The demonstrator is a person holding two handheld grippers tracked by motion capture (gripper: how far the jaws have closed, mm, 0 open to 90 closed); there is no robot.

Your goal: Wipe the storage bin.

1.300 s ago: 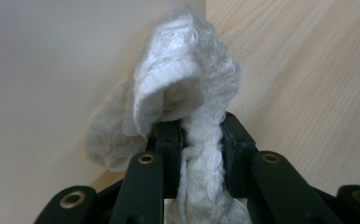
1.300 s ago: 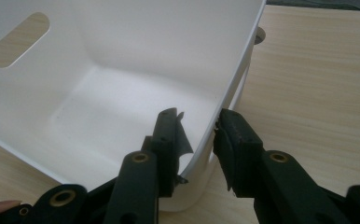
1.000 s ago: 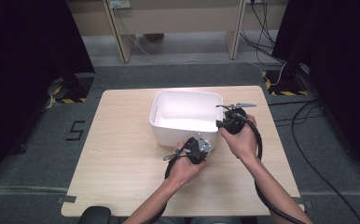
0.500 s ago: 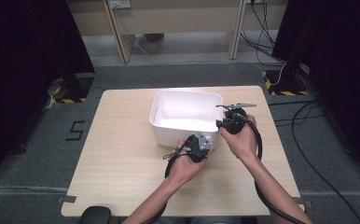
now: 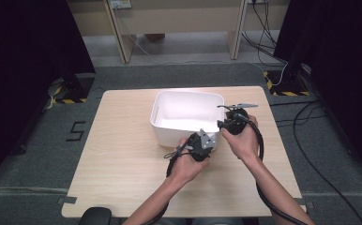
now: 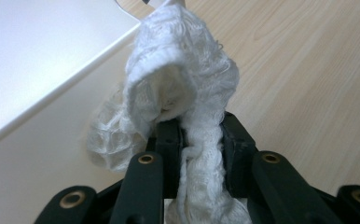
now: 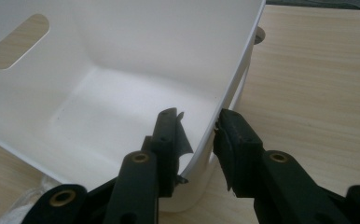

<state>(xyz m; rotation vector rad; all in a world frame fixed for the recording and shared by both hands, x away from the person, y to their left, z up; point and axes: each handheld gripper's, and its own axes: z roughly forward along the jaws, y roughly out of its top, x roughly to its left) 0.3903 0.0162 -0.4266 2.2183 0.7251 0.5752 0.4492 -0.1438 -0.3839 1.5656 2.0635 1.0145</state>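
A white knitted cloth (image 6: 183,74) is bunched up between the pads of my left gripper (image 6: 199,123), which is shut on it. The cloth hangs just outside the front wall of a white plastic bin (image 5: 188,93), near its front right corner, where the left gripper (image 5: 206,146) sits low over the table. My right gripper (image 7: 199,119) straddles the bin's right wall (image 7: 234,70), one jaw inside and one outside, clamped on the rim. In the high view the right gripper (image 5: 226,123) is at the bin's right front rim. A bit of the cloth (image 7: 19,210) shows below the bin.
The bin stands on a light wooden table (image 5: 123,140) and has a slot handle (image 7: 17,42) in its far wall. Nothing lies inside the bin. Cables (image 5: 310,112) run over the grey floor to the right of the table.
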